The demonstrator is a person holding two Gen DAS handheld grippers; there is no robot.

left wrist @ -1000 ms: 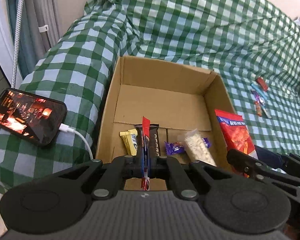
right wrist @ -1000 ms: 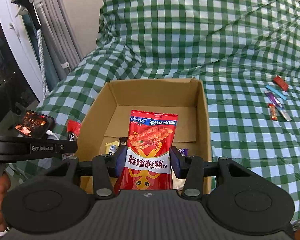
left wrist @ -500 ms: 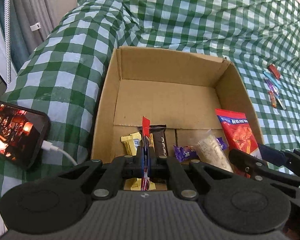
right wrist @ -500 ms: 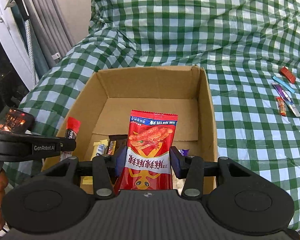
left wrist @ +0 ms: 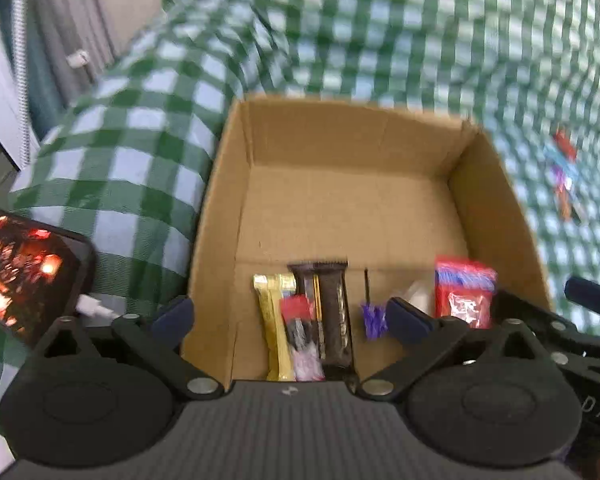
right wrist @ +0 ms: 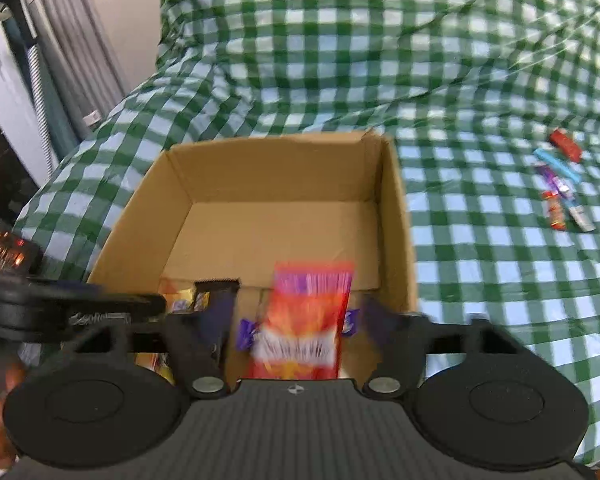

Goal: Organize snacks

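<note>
a phone [left wrist: 24, 276] with a lit screen lies at far left on the green checked cloth [right wrist: 380, 60], just beside the cardboard box [left wrist: 224, 216]. the left gripper [left wrist: 290, 316] hangs over the box's near edge with its jaws spread wide and nothing between them. below it a yellow bar [left wrist: 274, 320], a red-topped stick [left wrist: 300, 336] and a dark bar [left wrist: 334, 316] lie side by side on the box floor. the right gripper [right wrist: 296, 320] is also parted wide; the red snack bag [right wrist: 304, 320] sits blurred between the fingers, seemingly free of both. farther right, a few loose wrapped snacks [right wrist: 560, 184] lie on the cloth, well apart from the box.
</note>
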